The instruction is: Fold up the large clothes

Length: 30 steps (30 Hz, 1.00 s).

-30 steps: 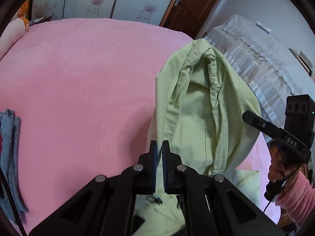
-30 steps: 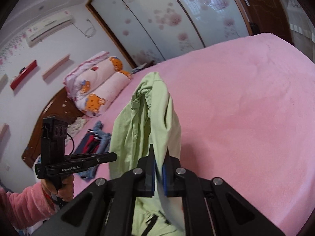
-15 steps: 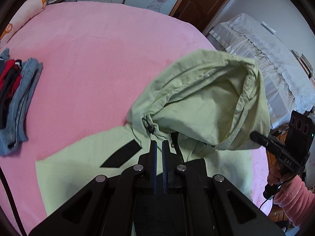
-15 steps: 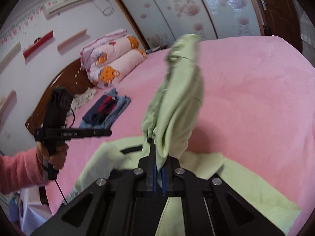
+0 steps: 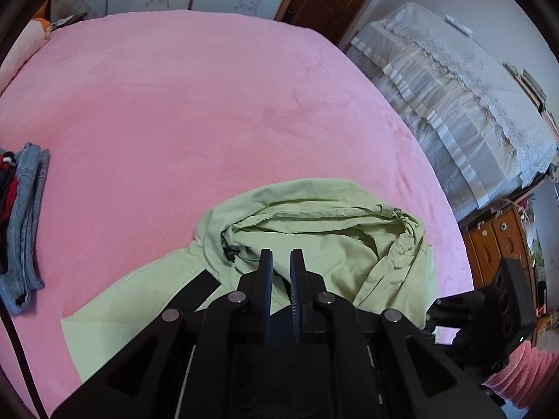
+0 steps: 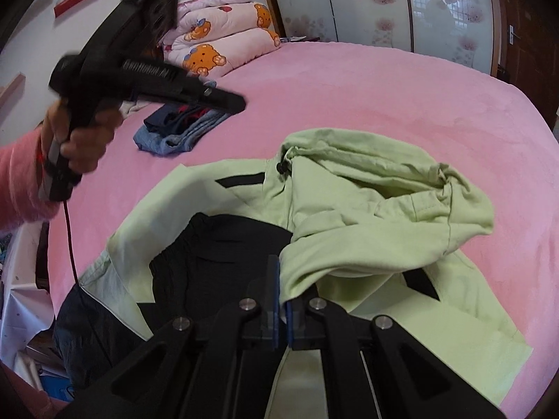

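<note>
The light green hooded jacket point(image 6: 367, 209) is lying spread on the pink bed point(image 5: 174, 122), near its front edge, with the hood point(image 5: 314, 223) flopped open on top of the body and the black lining point(image 6: 216, 262) showing where the front is open. It looks like thin, soft shell fabric: light, floppy, probably a bit slick, so it'll slump and slide rather than hold a crease. I'd take it by seams and hems, the hood rim or shoulder edges, since a pinch in the middle of a panel would just bunch it up. There's a cord toggle point(image 6: 280, 167) at the hood that could snag.

The right tool point(image 6: 282, 309) is clamped on a fold of green cloth from the hood or collar edge; the fabric drapes straight out from between its blue pads point(image 6: 276, 300). It's angled down at the bed, low over the jacket.

The left tool point(image 5: 281, 269) has just cracked apart a little and has nothing between its fingers, with the hood lying just beyond the tips. In the right wrist view it's up above the bed, held in a hand point(image 6: 84, 143) with a pink sleeve point(image 6: 21, 181).

A stack of folded clothes point(image 6: 181, 129) sits further up the bed, well clear of the jacket, with bear-print quilts point(image 6: 227, 45) behind it.
</note>
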Motion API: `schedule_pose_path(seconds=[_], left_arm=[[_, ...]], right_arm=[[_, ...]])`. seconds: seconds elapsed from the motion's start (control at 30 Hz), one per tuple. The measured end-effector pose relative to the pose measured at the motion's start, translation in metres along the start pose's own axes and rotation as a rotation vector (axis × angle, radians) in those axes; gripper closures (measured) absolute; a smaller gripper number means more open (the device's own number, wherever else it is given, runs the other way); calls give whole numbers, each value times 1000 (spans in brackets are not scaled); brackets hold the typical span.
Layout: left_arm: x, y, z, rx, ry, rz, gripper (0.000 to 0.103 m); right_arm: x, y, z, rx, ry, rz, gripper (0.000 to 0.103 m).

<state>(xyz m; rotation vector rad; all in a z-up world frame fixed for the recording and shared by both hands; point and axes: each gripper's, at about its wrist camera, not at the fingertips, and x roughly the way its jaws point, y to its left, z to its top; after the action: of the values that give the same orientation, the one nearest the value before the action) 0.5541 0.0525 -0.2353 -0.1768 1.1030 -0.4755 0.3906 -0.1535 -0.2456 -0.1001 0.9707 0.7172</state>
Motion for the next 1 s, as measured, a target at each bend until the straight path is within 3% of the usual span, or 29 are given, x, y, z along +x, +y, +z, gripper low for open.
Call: schedule_pose_path(seconds=[0.1, 0.33, 0.53, 0.63, 0.8, 1.0], left_arm=[[13, -13, 17, 34, 49, 4, 90], [41, -53, 50, 101, 147, 17, 50], [68, -90, 82, 220, 203, 49, 41], [84, -107, 89, 355, 233, 74, 41], [121, -123, 91, 578, 373, 113, 41], [161, -110, 103, 574, 536, 33, 41]], right_arm=[[8, 4, -6, 2, 12, -18, 101], [18, 9, -22, -9, 18, -71, 101], [25, 12, -39, -7, 44, -75, 100], [21, 5, -45, 28, 41, -62, 100], [17, -7, -51, 43, 41, -35, 100], [15, -15, -55, 51, 52, 0, 100]])
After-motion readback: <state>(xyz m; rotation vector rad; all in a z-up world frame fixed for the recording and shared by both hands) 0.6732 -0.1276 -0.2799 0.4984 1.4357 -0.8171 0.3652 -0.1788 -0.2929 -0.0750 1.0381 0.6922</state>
